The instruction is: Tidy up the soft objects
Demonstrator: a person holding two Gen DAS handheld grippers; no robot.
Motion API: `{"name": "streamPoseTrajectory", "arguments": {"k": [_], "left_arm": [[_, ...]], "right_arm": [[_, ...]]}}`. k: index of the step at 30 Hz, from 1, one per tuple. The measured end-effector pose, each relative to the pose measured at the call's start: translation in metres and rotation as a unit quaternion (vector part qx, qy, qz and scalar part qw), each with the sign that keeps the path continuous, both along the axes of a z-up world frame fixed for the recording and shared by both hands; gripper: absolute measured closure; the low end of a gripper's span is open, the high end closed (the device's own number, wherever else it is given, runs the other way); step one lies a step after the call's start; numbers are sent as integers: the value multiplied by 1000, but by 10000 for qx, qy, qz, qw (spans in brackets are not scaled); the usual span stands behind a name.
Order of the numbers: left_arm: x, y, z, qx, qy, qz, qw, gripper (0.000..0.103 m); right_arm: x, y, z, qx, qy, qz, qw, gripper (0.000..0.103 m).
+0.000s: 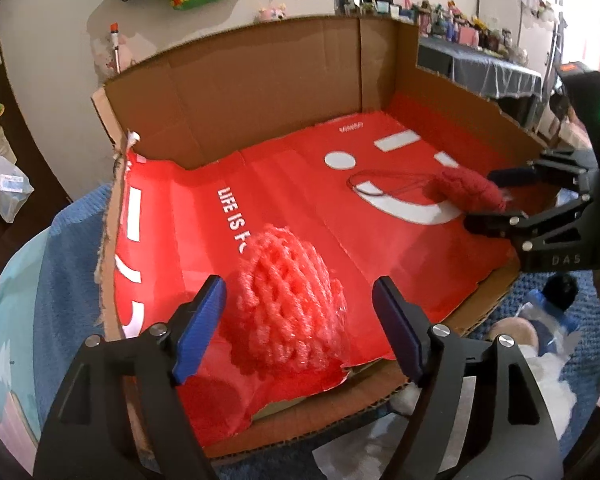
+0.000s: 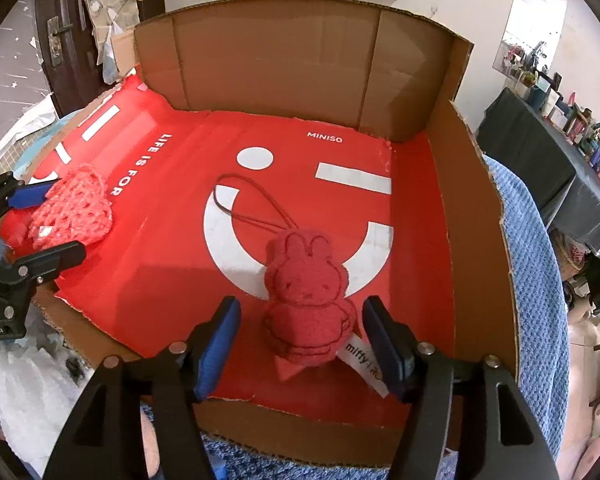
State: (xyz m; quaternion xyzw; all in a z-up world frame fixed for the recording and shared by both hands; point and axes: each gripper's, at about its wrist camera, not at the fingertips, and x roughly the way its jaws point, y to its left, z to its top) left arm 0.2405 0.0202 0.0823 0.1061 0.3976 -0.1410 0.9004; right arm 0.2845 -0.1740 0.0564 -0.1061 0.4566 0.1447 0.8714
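Left gripper (image 1: 296, 328): nearest of all, its blue-padded jaws stand apart on either side of the net ball, a clear gap showing at the right pad; nothing is gripped.
Net ball (image 1: 286, 300): a coral-pink foam mesh bundle lying on the red sheet at the near left corner of the cardboard box, over the end of the white lettering.
Right gripper (image 2: 300, 344): jaws parted around the lower half of the rabbit toy, with red sheet visible between each pad and the toy; it holds nothing.
Rabbit toy (image 2: 306, 292): a red plush rabbit lying face up on the red sheet, near the front edge of the box and right of its middle; its dark cord loop trails toward the back wall, and a white label sticks out at its lower right, just beside the right pad.
Cardboard box (image 2: 276, 60): a shallow open brown box, tall back wall, lower torn side walls.
Red sheet (image 2: 160, 280): lines the floor of the box, printed with a white smiling face.
Blue blanket (image 2: 536, 280): knitted, lying under the box and showing along its right side.
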Motion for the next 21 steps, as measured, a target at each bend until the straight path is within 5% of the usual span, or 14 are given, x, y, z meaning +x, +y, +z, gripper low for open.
{"name": "streamPoseTrajectory", "arguments": {"k": [8,21], "left_arm": [[-26,5,30,-389,-507,187,9978,19],[-105,7,70,-652,-1603,684,9825,4]], "right_arm": [[-17,-1,23,227,-306,1,9993,25],[-93,-9,98,706,-1580,-38,9849,2]]}}
